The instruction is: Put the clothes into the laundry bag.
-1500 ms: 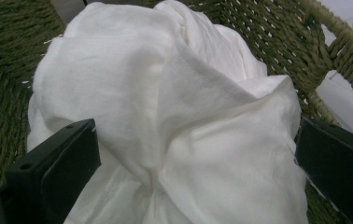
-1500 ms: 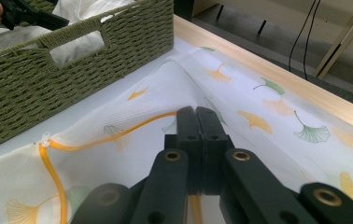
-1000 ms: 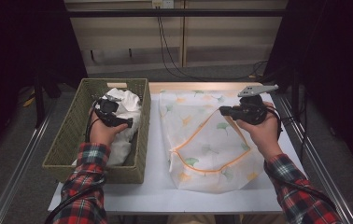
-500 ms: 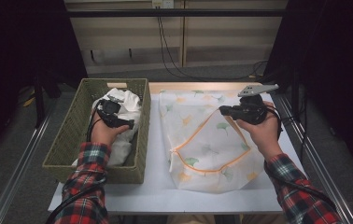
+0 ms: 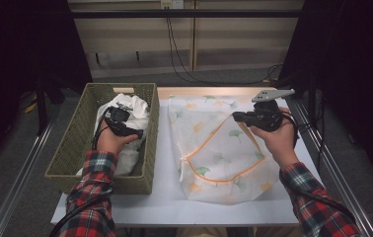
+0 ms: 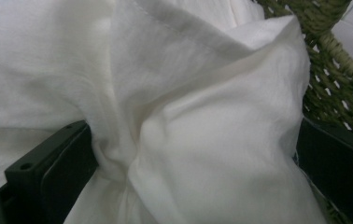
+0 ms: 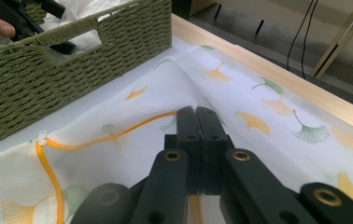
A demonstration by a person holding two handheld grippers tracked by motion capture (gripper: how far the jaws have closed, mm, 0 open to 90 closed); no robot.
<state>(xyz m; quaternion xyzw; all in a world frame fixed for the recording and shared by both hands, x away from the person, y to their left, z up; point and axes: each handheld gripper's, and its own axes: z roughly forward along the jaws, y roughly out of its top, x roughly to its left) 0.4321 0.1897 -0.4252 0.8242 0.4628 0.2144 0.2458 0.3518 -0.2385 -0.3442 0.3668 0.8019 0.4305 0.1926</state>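
One basket [image 5: 76,148], one white cloth [image 5: 132,111], one laundry bag [image 5: 219,153], two grippers.

- The left hand [image 5: 109,140] reaches forward, its forearm in a red plaid sleeve.
- The left gripper [image 5: 131,129] points to the right, jaws apart with white fabric bunched between them.
- The right hand [image 5: 277,139] is raised, wrist bent.
- The right gripper [image 5: 236,116] points left, jaws pressed together on an orange-edged fabric rim.

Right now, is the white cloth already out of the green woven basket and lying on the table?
No, the white cloth sits inside the woven basket, where the left gripper has a bunch of it between its jaws.
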